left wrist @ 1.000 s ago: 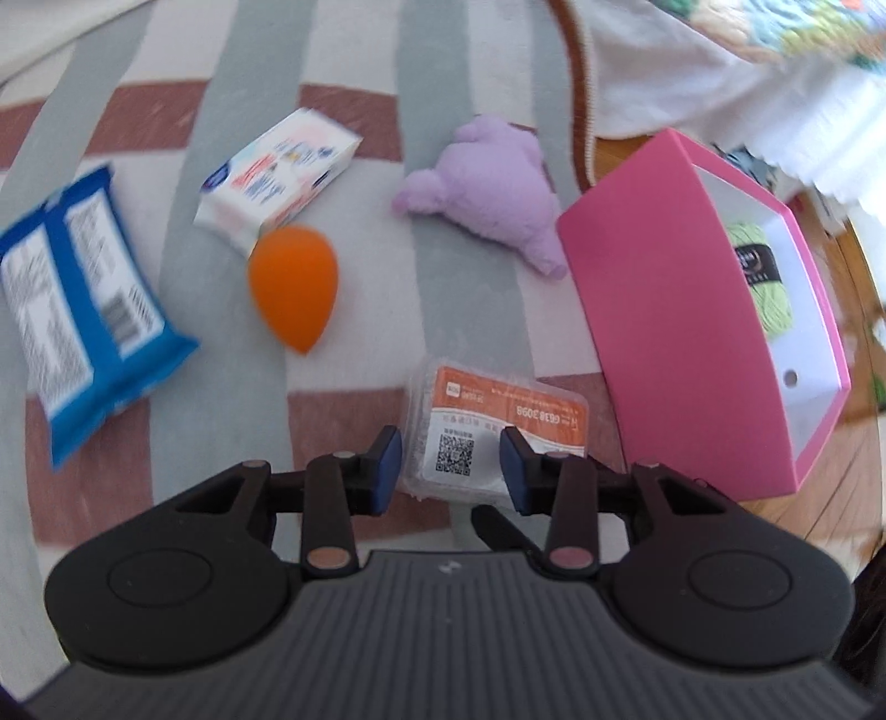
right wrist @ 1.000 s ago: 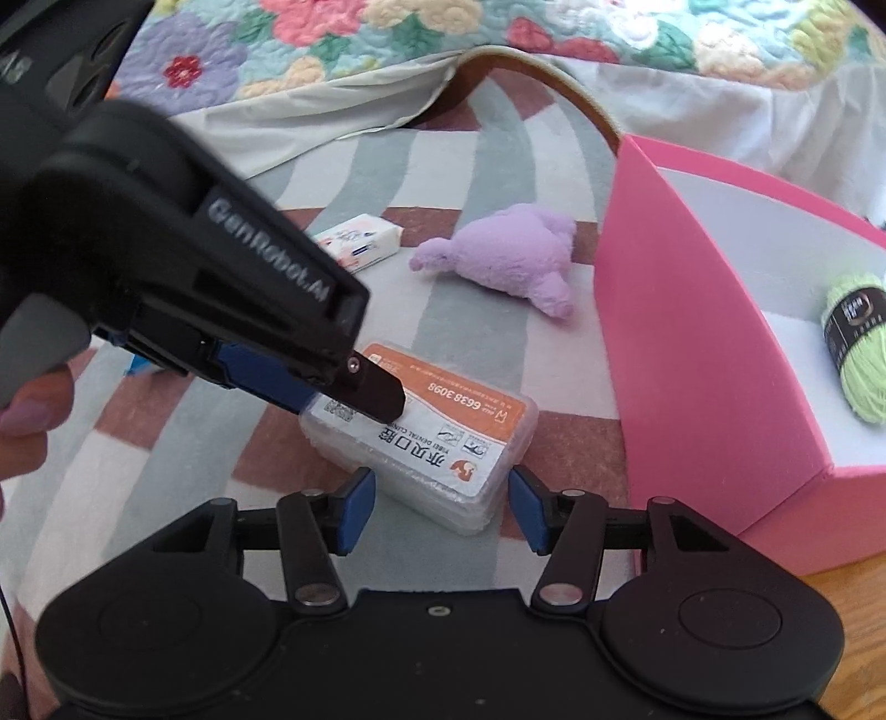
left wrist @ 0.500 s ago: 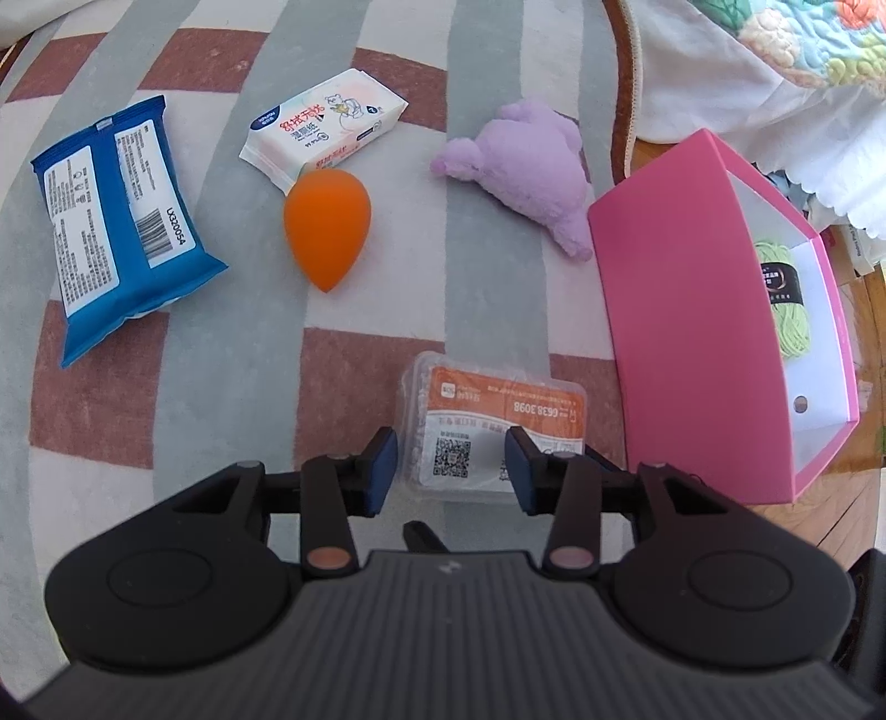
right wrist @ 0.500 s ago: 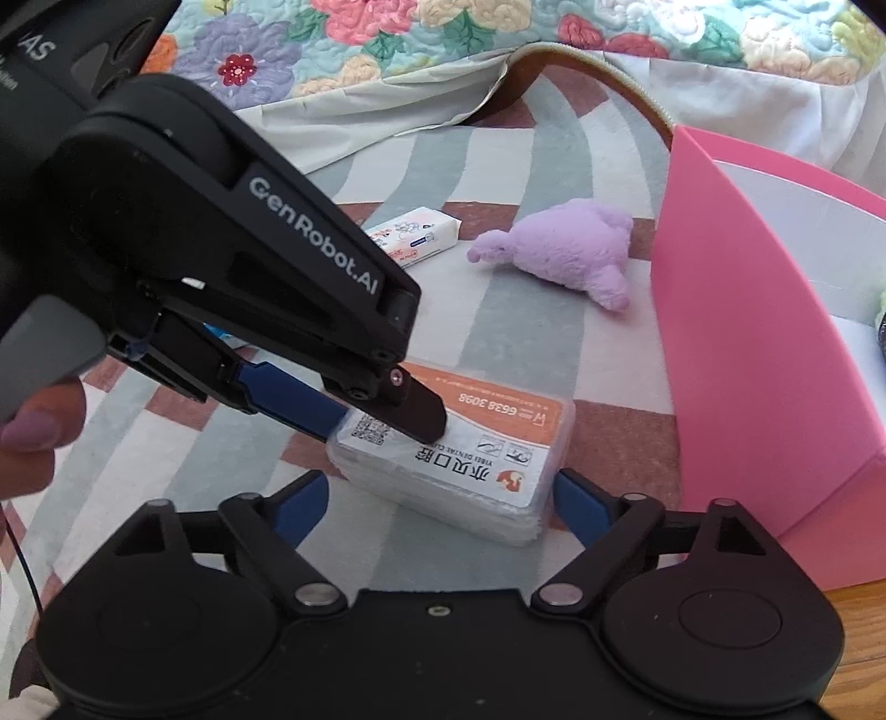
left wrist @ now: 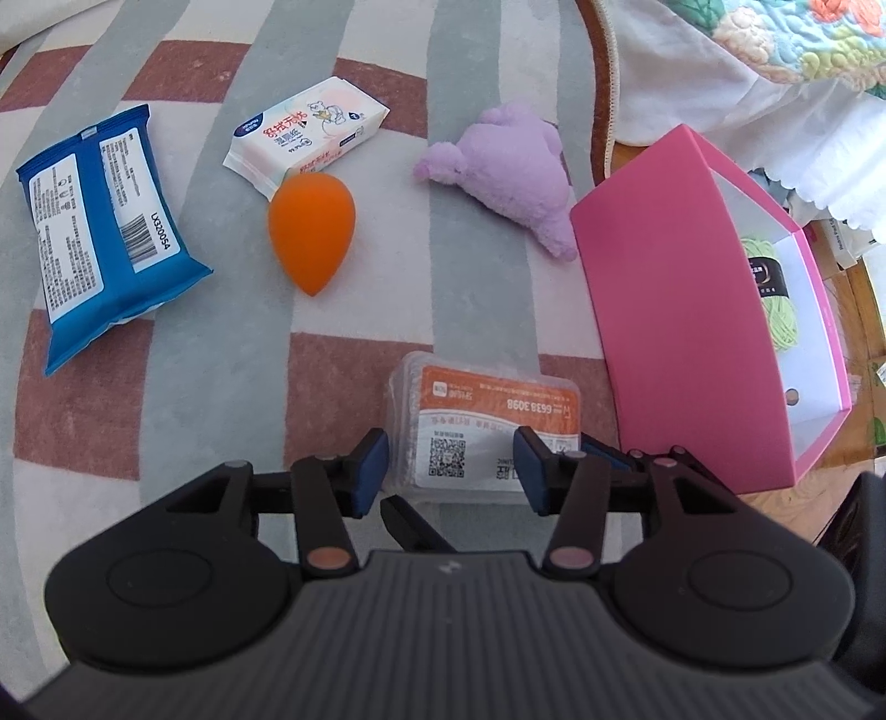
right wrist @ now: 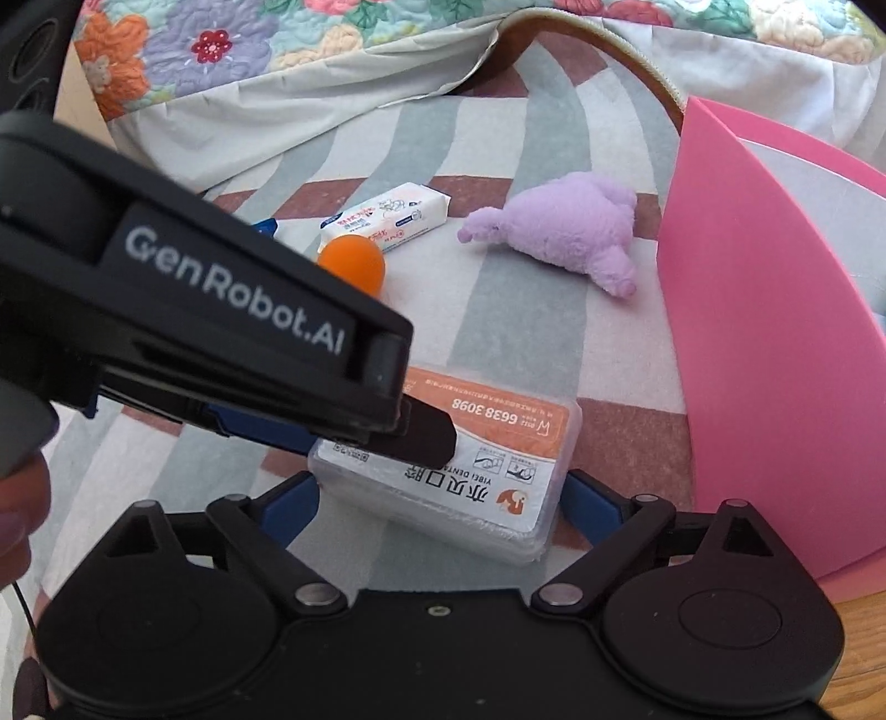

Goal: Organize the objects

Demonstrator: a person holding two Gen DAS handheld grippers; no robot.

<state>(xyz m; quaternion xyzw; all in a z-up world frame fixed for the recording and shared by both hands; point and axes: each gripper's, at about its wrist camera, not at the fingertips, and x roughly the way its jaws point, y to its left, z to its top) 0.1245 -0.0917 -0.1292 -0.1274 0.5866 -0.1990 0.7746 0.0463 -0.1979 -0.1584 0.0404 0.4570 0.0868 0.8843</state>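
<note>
A clear plastic box with an orange and white label (left wrist: pixel 487 426) (right wrist: pixel 470 465) lies on the striped rug beside the pink box (left wrist: pixel 681 332) (right wrist: pixel 775 343). My left gripper (left wrist: pixel 451 462) is open, its blue pads either side of the plastic box's near end. My right gripper (right wrist: pixel 440 504) is open wide, its jaws straddling the same box from another side. The left gripper's body crosses the right wrist view above the box. Green yarn (left wrist: pixel 775 310) lies inside the pink box.
On the rug lie an orange egg-shaped sponge (left wrist: pixel 310 232) (right wrist: pixel 354 266), a purple plush toy (left wrist: pixel 515 177) (right wrist: pixel 570 232), a white tissue pack (left wrist: pixel 304 133) (right wrist: pixel 387 221) and a blue wipes pack (left wrist: pixel 99 232). A flowered quilt (right wrist: pixel 387 33) hangs behind.
My right gripper has opened wide and moved in around the plastic box. My left gripper has drawn back slightly and stays open around the box's end.
</note>
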